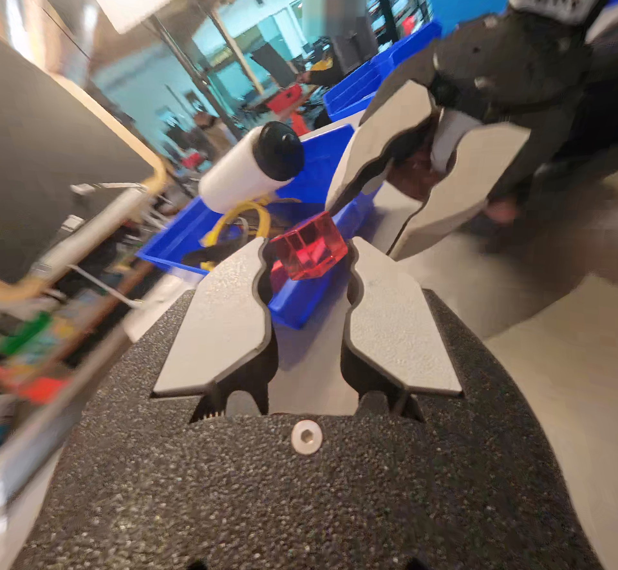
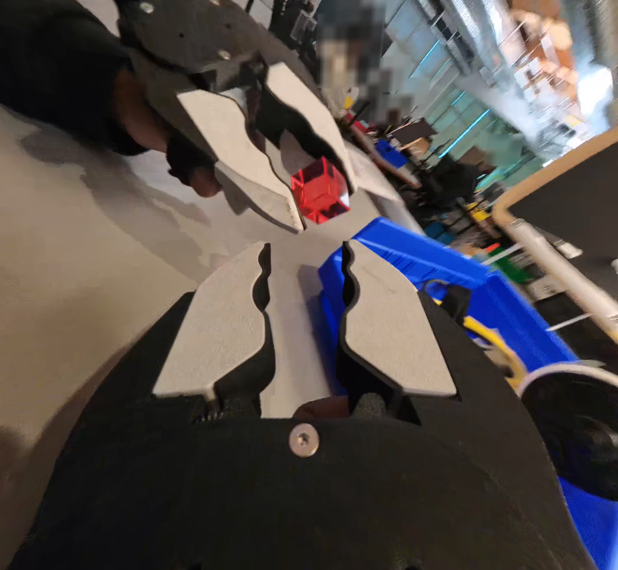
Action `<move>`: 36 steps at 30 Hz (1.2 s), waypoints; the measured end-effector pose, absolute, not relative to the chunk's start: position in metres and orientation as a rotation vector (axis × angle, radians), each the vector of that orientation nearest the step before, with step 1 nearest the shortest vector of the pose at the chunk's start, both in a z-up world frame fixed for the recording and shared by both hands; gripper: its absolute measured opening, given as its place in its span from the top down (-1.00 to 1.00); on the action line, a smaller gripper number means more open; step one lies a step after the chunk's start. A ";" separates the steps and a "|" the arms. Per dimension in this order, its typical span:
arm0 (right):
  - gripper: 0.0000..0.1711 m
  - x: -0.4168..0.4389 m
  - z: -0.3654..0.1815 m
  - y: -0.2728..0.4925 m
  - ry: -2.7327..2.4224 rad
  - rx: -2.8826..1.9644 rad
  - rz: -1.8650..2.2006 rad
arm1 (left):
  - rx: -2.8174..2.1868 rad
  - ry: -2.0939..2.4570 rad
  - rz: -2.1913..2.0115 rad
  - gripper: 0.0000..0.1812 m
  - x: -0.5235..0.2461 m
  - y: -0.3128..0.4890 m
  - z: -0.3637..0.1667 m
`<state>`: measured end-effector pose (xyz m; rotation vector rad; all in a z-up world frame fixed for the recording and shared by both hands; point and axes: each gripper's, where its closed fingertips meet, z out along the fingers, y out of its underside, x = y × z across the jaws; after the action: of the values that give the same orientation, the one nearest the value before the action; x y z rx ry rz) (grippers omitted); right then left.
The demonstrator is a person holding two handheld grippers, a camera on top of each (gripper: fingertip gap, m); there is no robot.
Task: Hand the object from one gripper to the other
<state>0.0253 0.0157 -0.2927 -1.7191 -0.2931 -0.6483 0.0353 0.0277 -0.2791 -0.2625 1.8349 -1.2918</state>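
Note:
A clear red cube (image 1: pixel 307 249) sits pinched between the fingertips of my left gripper (image 1: pixel 309 243), held in the air above the table. In the right wrist view the cube (image 2: pixel 319 194) shows between the left gripper's (image 2: pixel 324 206) grey fingers. My right gripper (image 2: pixel 306 245) is open and empty, its tips a short way below the cube and apart from it. In the left wrist view the right gripper (image 1: pixel 361 229) comes in from the upper right, jaws spread, one fingertip (image 1: pixel 334 199) just above the cube.
A blue bin (image 1: pixel 321 159) stands behind the cube on the grey table (image 1: pixel 468 286), holding a white cylinder with a black cap (image 1: pixel 234 179) and a yellow cable (image 1: pixel 240 216). The bin (image 2: pixel 418 263) lies right of my right gripper. More blue bins (image 1: pixel 354 85) stand farther back.

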 end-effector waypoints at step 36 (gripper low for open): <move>0.68 0.038 -0.285 0.011 -0.323 -1.755 -0.976 | -0.108 1.895 -1.151 0.57 0.034 0.021 -0.301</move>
<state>0.0383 0.0112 -0.2851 -1.7549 -0.3227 -0.9756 0.0335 0.0206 -0.3010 -0.1084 1.8952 -1.1512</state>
